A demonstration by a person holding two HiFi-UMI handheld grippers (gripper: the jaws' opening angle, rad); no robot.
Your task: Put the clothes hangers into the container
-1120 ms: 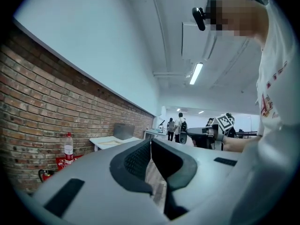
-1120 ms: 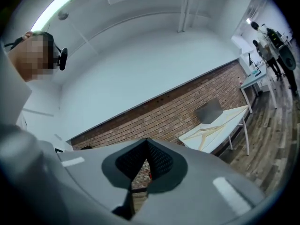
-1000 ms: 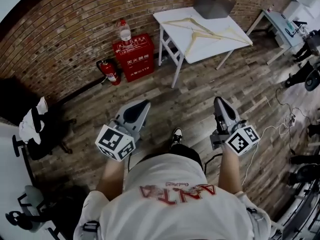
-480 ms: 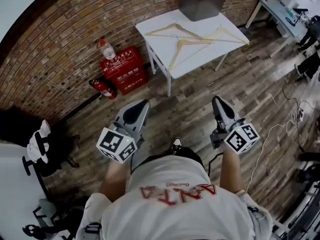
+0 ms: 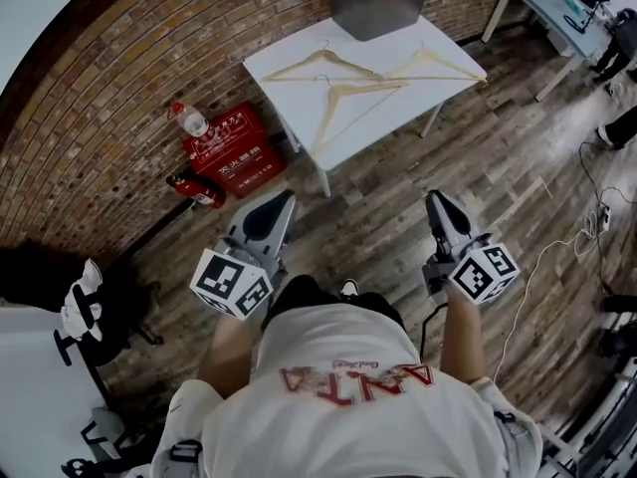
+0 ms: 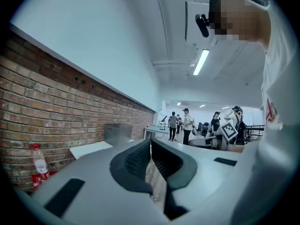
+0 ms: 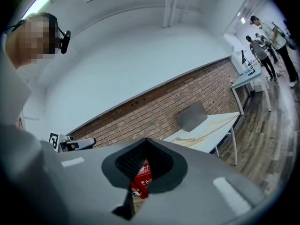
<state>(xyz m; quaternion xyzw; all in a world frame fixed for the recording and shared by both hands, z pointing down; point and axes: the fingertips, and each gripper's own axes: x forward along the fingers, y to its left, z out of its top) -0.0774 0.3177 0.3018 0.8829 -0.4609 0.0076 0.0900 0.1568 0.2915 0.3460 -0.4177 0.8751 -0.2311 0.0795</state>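
Three clothes hangers (image 5: 353,90) of pale wood, slim triangles with thin hooks, are lying flat on a smooth white table (image 5: 289,95). Two are lying side by side toward the far edge and one nearer the front, close to the others. The container (image 5: 376,3), a matte grey box with flat walls, is sitting at the table's far edge, just beyond the hangers, with none of them inside it. A rough red brick wall (image 5: 109,98) is running along a floor (image 5: 398,197) of worn, streaked wooden planks. A glossy red box (image 5: 227,152) is standing against the bricks with a clear plastic bottle (image 5: 189,119) on top. The person is holding both tools roughly level, well short of the table. The left gripper (image 5: 277,205) is showing its dark ribbed pads pressed together with nothing between them, and the right gripper (image 5: 438,205) is likewise clenched and empty.
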